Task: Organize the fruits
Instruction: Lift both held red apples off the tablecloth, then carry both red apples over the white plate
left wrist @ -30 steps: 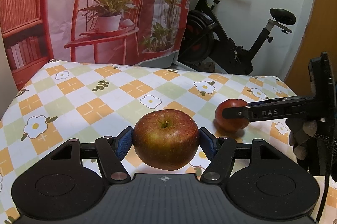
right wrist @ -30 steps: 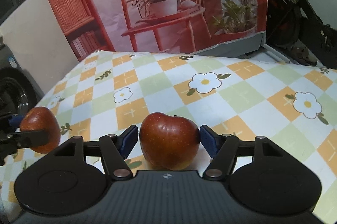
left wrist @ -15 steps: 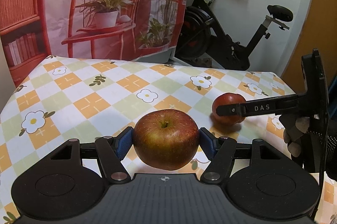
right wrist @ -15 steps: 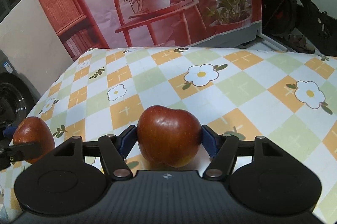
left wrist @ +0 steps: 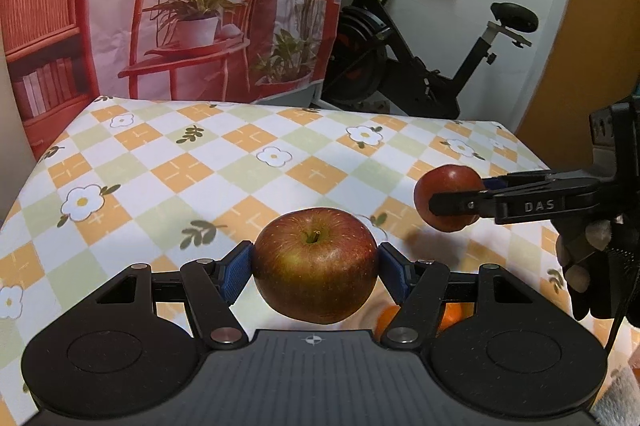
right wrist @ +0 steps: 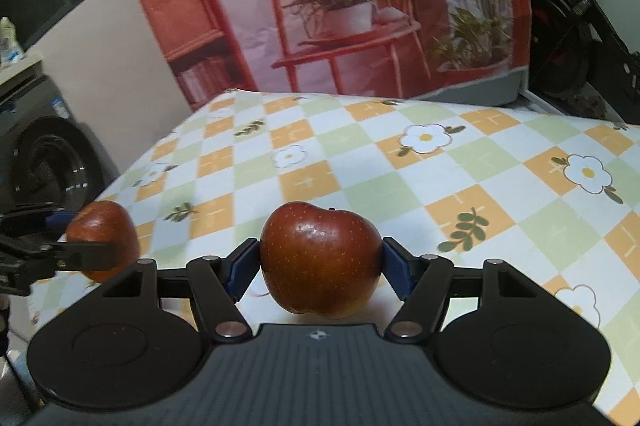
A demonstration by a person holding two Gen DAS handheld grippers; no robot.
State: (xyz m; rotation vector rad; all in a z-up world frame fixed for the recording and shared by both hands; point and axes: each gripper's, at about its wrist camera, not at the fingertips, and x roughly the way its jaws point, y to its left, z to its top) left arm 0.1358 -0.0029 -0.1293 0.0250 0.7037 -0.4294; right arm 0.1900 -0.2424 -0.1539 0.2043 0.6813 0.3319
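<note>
L gripper (left wrist: 316, 268): blue pads clamped on both sides of reddish-green apple (left wrist: 315, 266), stem up, held above checkered tablecloth (left wrist: 200, 162).
R gripper (right wrist: 319, 264): pads pinching dark red apple (right wrist: 320, 260), off cloth too.
Extra: orange fruit (left wrist: 452, 314) partly hidden under L finger.

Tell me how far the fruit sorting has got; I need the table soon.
Nothing looks placed yet. In hand: the left hand-held gripper clamps a greenish-red apple, the right hand-held gripper a dark red apple, both above the tablecloth. An orange fruit waits below. No container is visible.
</note>
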